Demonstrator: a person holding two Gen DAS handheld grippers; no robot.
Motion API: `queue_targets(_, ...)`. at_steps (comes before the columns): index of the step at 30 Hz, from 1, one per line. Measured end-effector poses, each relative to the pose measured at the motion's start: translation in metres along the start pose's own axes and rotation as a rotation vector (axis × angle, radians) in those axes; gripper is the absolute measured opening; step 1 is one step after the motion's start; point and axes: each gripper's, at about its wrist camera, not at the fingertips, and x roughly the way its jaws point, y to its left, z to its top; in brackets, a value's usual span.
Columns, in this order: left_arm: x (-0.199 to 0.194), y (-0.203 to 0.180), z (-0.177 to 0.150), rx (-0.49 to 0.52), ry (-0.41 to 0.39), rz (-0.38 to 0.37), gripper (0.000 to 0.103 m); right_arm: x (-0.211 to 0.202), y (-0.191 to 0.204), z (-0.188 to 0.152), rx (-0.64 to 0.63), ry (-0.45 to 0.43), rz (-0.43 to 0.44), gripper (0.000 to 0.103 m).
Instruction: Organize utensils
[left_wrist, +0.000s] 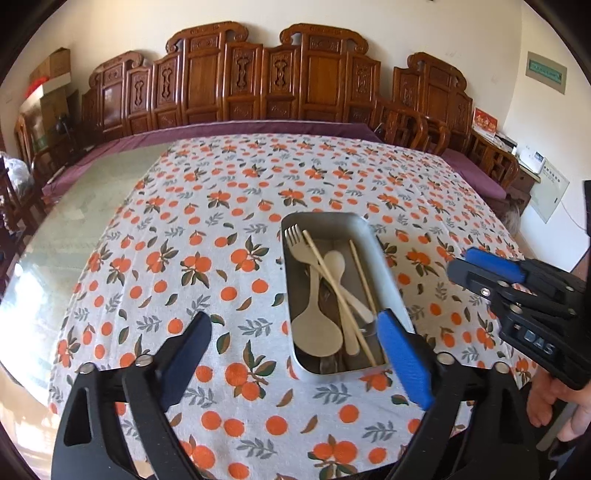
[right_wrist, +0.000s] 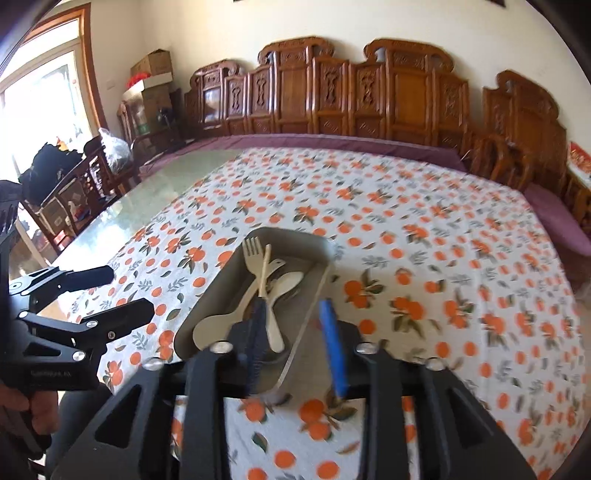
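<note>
One orange-print tablecloth (left_wrist: 229, 206) fronts carved wooden chairs (left_wrist: 258, 77).

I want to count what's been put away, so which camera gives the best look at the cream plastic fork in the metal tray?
The left wrist view: the cream plastic fork lies sharp and unblocked in the rectangular metal tray, tines clearly separate. The right wrist view shows the fork too, but blurred, its handle running behind a black gripper finger.

Bare tablecloth (left_wrist: 221, 206) lies open across the left and upper middle of the left wrist view. The tray (left_wrist: 397, 295), lower right of centre, is the one obstacle. Carved chairs (left_wrist: 258, 81) wall the top edge.
</note>
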Motion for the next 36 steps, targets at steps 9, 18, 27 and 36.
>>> queue_targets(9, -0.035, -0.035, 0.002, 0.032, -0.046, -0.021, 0.095, -0.069, -0.022, -0.011, 0.03, -0.092, -0.093, 0.099)
queue_targets(18, -0.076, -0.07, 0.006, 0.063, -0.117, -0.02, 0.095, -0.128, -0.037, -0.017, 0.067, -0.181, -0.142, 0.1)
queue_targets(27, -0.133, -0.083, 0.016, 0.05, -0.246, 0.006, 0.095, -0.185, -0.032, -0.013, 0.07, -0.31, -0.173, 0.1)
queue_targets(36, -0.165, -0.094, 0.013, 0.073, -0.323, 0.03, 0.095, -0.212, -0.03, -0.016, 0.079, -0.359, -0.182, 0.1)
